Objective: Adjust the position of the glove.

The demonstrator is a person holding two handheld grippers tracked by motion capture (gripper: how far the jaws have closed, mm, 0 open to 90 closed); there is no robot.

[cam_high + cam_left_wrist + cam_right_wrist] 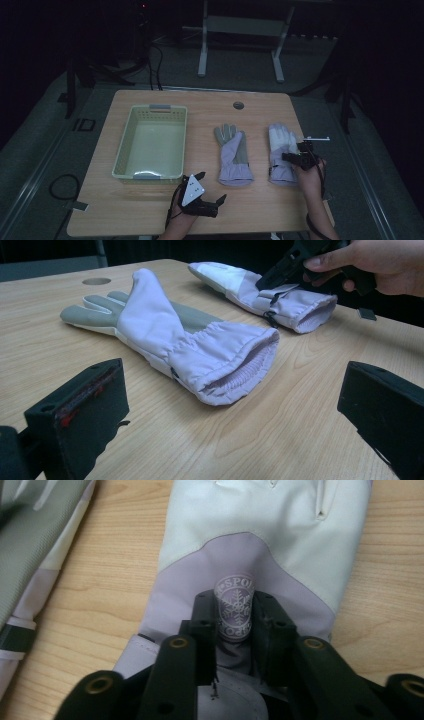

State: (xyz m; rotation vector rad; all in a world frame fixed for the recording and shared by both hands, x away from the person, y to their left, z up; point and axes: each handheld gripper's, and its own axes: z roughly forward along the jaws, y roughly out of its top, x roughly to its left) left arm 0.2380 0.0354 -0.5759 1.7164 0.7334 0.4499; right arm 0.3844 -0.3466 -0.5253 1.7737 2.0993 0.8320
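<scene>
Desk (260, 205): light wood, with a round cable hole (238, 105) near the far edge.
Basket (126, 145): pale green plastic, on the desk's left half, long side running away from the person; nothing seen inside it.
Left glove (233, 156): lilac and grey, flat near the desk's middle, fingers pointing away, cuff toward the person. In the left gripper view its ribbed cuff opening (240, 371) faces the camera.
Right glove (282, 152): white fingers, lilac back, lying just right of the other glove and apart from it, same direction.
Badge (235, 607): round patch with a snowflake on the right glove's back, seen between the jaws in the right gripper view.
Right tool (296, 158): held in the person's right hand (310, 175), over the cuff half of the right glove. The jaws stand close together with a raised fold of the lilac fabric and the badge between them; it looks pinched, though the contact itself is partly hidden.
Left tool (210, 189): held low near the desk's near edge, just right of the basket's near corner, aimed toward the left glove. Jaws are spread wide with nothing between them, apart from the glove.
Surroundings: dark room, grey floor, a white frame (240, 30) beyond the desk.
</scene>
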